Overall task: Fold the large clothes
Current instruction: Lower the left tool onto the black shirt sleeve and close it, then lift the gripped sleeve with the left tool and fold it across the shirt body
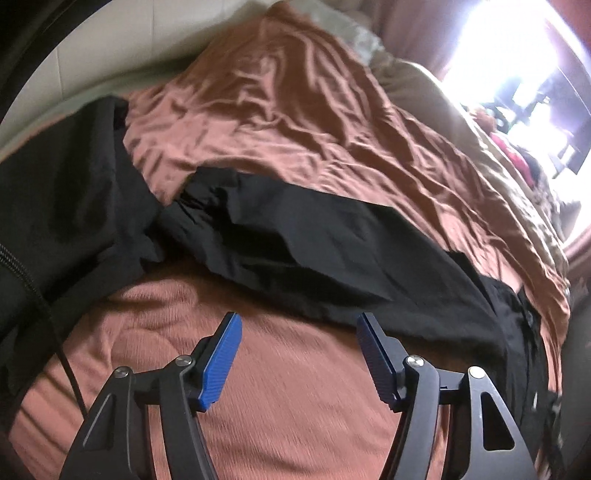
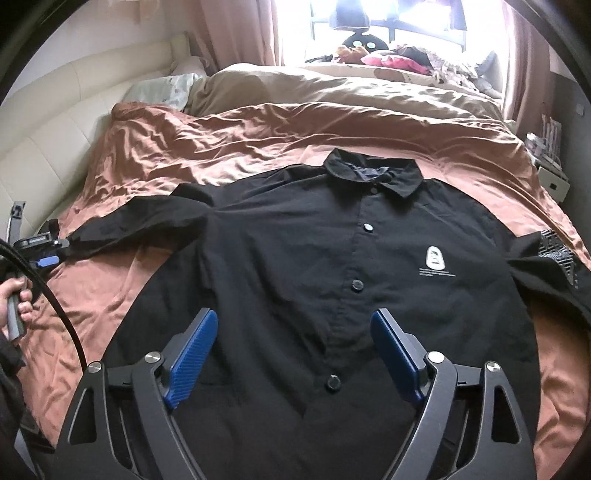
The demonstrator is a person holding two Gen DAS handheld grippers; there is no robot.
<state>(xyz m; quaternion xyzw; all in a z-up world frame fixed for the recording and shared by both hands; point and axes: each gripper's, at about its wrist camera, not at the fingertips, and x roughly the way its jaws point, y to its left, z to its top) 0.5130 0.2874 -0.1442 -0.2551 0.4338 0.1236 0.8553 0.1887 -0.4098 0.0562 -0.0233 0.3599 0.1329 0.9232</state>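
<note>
A black button-up shirt [image 2: 295, 266] lies front up on the brown bedspread, collar [image 2: 373, 173] at the far end, both sleeves spread out. A white logo [image 2: 435, 258] is on its chest. My right gripper [image 2: 293, 328] is open and empty above the shirt's lower front. My left gripper [image 1: 299, 328] is open and empty just short of the shirt's left sleeve [image 1: 314, 254]. The left gripper also shows in the right wrist view [image 2: 46, 254], at the end of that sleeve [image 2: 147, 218].
The brown bedspread [image 2: 258, 136] covers the bed, with a beige duvet [image 2: 332, 92] and a pillow [image 2: 162, 90] beyond. A cream padded headboard [image 2: 66, 110] runs along the left. A bright window [image 2: 388, 22] with clutter on its sill is behind. A nightstand [image 2: 550, 177] stands at the right.
</note>
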